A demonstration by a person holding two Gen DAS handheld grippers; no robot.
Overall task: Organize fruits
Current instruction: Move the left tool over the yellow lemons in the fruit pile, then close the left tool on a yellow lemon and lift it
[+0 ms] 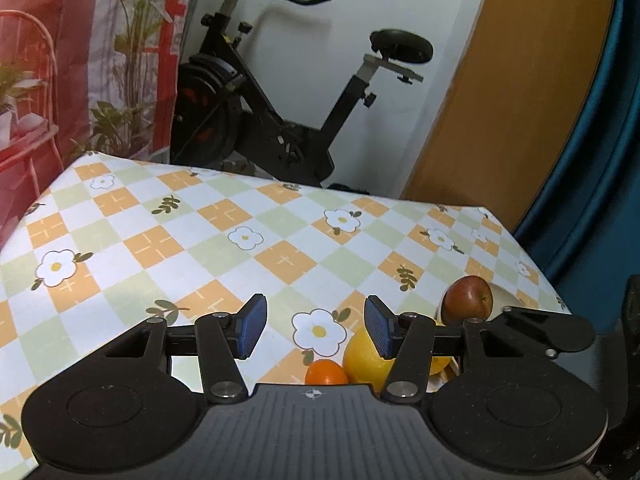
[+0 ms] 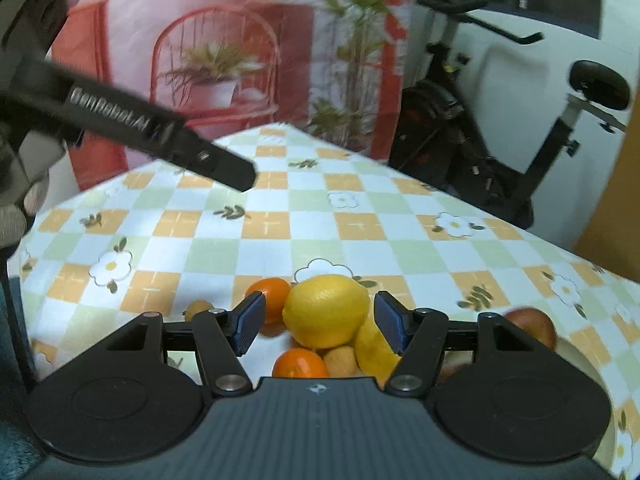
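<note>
In the right wrist view a big yellow lemon (image 2: 326,310) tops a pile of fruit on the checked tablecloth (image 2: 360,216). It lies between my right gripper's (image 2: 320,328) blue pads (image 2: 250,326). A thin gap shows on each side and the jaws are still closing. Under and beside it lie two oranges (image 2: 272,296) (image 2: 300,362), a second lemon (image 2: 374,350) and small tan fruits (image 2: 340,360). My left gripper (image 1: 316,326) is open over bare cloth, nothing between its fingers. To its right are an orange (image 1: 326,372), a lemon (image 1: 362,358) and a red apple (image 1: 468,296).
The apple (image 2: 532,322) rests in a white bowl (image 2: 580,360) near the table's right edge. The left gripper's black body (image 2: 208,160) and a hand (image 2: 16,208) cross the right wrist view's upper left. An exercise bike (image 1: 280,120) stands behind the table.
</note>
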